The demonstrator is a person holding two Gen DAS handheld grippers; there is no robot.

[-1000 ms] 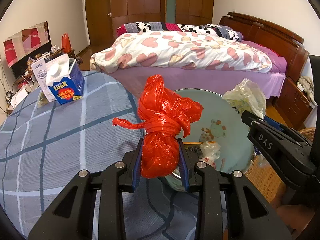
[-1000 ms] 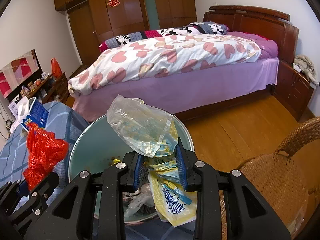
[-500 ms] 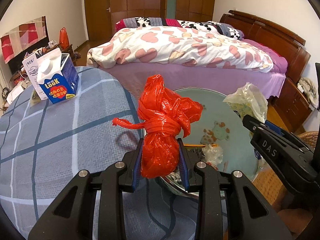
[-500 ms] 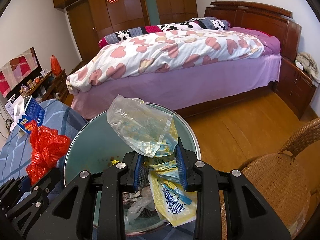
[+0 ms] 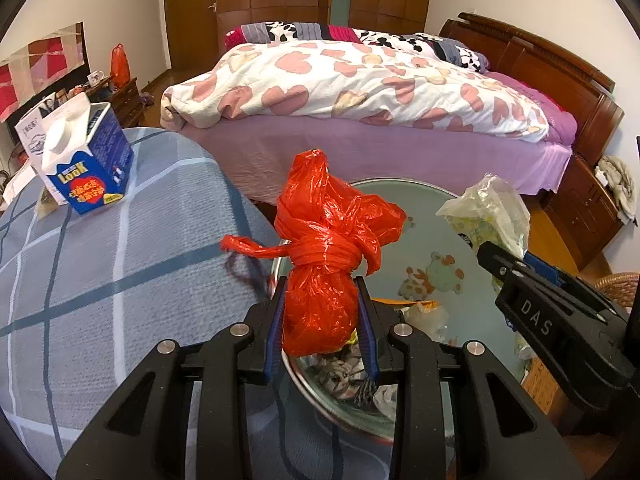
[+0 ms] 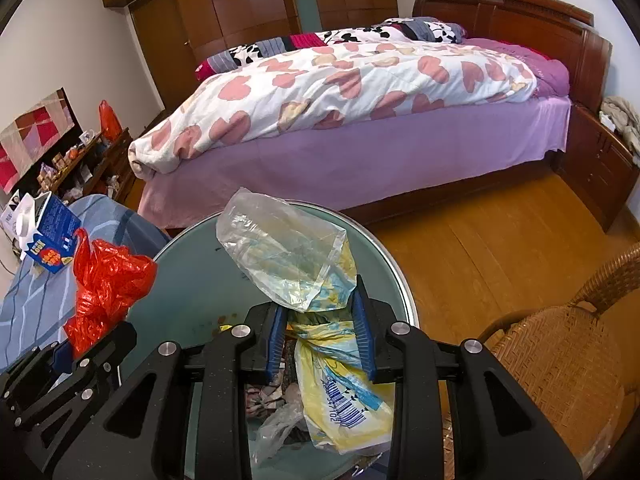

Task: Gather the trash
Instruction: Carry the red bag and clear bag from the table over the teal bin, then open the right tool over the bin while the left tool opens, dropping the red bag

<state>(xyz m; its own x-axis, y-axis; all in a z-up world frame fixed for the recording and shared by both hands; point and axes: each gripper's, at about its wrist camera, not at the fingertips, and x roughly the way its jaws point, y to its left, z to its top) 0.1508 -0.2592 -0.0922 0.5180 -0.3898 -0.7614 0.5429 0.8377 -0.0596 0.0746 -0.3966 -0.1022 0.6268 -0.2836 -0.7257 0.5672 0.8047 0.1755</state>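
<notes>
Left claw point(image 5: 322, 316) clamped on red bag point(image 5: 326, 256), right claw point(image 6: 320, 328) on clear bag point(image 6: 288, 252). Both light, soft, slippery; I'd grip below the knots.

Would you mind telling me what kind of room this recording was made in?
Most likely a home bedroom: a large bed with a heart-print duvet and wooden headboard fills the background, and tall wooden wardrobes line the far wall.

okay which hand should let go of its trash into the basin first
Right, probably. The right gripper holds its clear and yellow bag over the basin; the left gripper holds the red bag at the basin's near rim.
</notes>
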